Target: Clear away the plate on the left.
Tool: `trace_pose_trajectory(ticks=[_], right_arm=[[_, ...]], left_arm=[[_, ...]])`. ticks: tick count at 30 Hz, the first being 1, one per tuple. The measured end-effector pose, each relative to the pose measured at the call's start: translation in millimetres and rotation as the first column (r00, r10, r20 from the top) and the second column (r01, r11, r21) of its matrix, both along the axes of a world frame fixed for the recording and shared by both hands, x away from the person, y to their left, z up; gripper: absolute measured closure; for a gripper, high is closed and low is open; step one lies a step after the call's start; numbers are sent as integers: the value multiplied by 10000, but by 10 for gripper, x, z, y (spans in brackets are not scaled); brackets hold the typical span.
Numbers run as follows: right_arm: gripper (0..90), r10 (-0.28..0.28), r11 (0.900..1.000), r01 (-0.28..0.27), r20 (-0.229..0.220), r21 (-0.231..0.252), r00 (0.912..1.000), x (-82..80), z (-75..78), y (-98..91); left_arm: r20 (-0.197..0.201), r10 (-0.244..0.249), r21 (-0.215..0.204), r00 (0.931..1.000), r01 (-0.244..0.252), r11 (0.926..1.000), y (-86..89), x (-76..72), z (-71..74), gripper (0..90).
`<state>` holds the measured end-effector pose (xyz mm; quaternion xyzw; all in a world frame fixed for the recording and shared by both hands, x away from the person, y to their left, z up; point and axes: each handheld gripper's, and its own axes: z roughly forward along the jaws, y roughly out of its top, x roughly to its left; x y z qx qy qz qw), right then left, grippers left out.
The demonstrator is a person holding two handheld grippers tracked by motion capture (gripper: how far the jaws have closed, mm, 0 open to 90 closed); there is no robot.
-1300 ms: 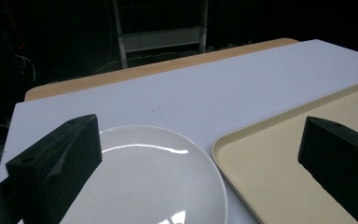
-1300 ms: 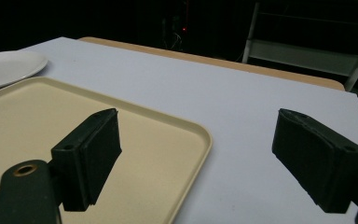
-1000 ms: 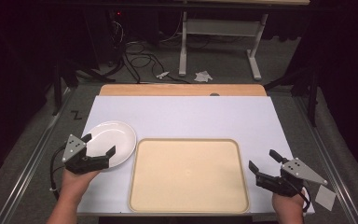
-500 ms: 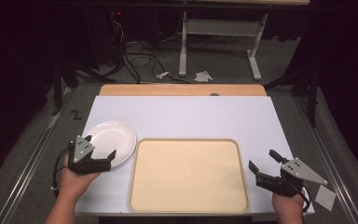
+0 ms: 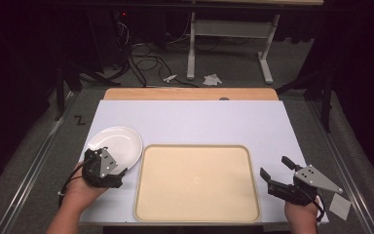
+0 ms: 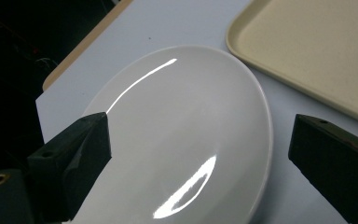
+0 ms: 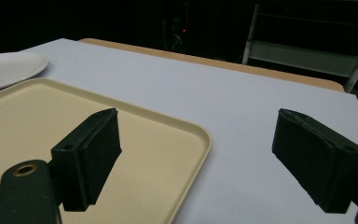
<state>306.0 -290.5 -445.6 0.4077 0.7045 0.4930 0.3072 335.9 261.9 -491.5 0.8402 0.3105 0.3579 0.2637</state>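
A white oval plate lies on the white table at the left, just beside the beige tray. My left gripper hovers at the plate's near rim, open, pointing down onto it. In the left gripper view the glossy plate lies between and beyond the two wide-apart jaws, and the tray's corner is at upper right. My right gripper is open beside the tray's right edge, holding nothing. In the right gripper view its jaws straddle the tray's near corner, with the plate far left.
The table's white top stretches behind the tray to a wooden strip at the back. A small paper slip lies off the table's right side. Cables and a metal frame stand on the floor beyond.
My left gripper has shifted a little right and toward the near edge, turning and tipping down over the plate's near rim. The plate, the tray and the right gripper have stayed put.
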Motion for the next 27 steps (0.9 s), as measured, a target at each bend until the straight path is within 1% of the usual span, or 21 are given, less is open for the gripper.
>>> trace_pose_trajectory(ticks=[1,5,6,7,9,10,11,12,13,16,17,18,19,20,21,22,23,24,25,26,27], right_arm=[[161,-10,10000,10,4,-3,10000,0,0,-1],[161,-14,10000,14,2,0,10000,1,0,-2],[161,0,10000,0,1,-2,10000,2,0,-1],[161,0,10000,0,1,-2,10000,1,0,-1],[161,-2,10000,2,2,1,10000,1,1,-1],[161,-12,10000,12,1,1,10000,1,1,-2],[161,-12,10000,12,1,1,10000,1,1,-2],[161,-5,10000,5,15,-10,10000,3,0,-4],[161,-5,10000,5,15,-10,10000,3,0,-4],[161,-12,10000,12,26,-16,10000,1,2,-4],[161,-12,10000,12,26,-16,10000,1,2,-4],[161,-14,10000,14,25,-14,10000,1,2,-5],[161,-14,10000,14,25,-14,10000,1,2,-5],[161,-5,10000,5,3,-11,10000,3,0,-3],[161,-5,10000,5,3,-11,10000,3,0,-3],[161,-13,10000,13,-29,7,10000,2,1,1],[161,-13,10000,13,-29,7,10000,2,1,1],[161,-13,10000,13,-26,8,10000,1,1,1],[161,-13,10000,13,-26,8,10000,1,1,1],[161,-7,10000,7,-16,-4,10000,3,0,0],[161,-9,10000,9,-20,-4,10000,3,-1,0]], left_arm=[[0,0,0,10000,0,10000,0,0,0,64],[-221,-477,992,9986,497,9938,-31,-31,-46,96],[-221,-477,992,9986,497,9938,-31,-31,-46,106],[-262,-657,1490,9975,689,9864,-64,-49,-58,117],[-248,-702,1621,9972,733,9840,-77,-55,-67,135],[-322,-821,2022,9961,869,9755,-104,-69,-80,146],[-322,-821,2022,9961,869,9755,-104,-69,-80,150],[-419,-917,2355,9949,990,9668,-121,-79,-90,151],[-419,-917,2355,9949,990,9668,-121,-79,-90,154],[-585,-994,3002,9933,1125,9472,-143,-99,-131,162],[-585,-994,3002,9933,1125,9472,-143,-99,-131,166],[-574,-942,3349,9939,1081,9360,-153,-105,-149,171],[-574,-942,3349,9939,1081,9360,-153,-105,-149,179],[-565,-906,3604,9943,1049,9269,-163,-107,-160,191],[-565,-906,3604,9943,1049,9269,-163,-107,-160,198],[-558,-906,3884,9943,1052,9154,-172,-108,-171,211],[-558,-906,3884,9943,1052,9154,-172,-108,-171,222],[-546,-965,4021,9938,1103,9089,-180,-109,-178,235],[-546,-965,4021,9938,1103,9089,-180,-109,-178,246],[-603,-1010,4279,9931,1172,8962,-184,-110,-178,261],[-626,-1007,4255,9929,1178,8972,-184,-106,-186,270]])
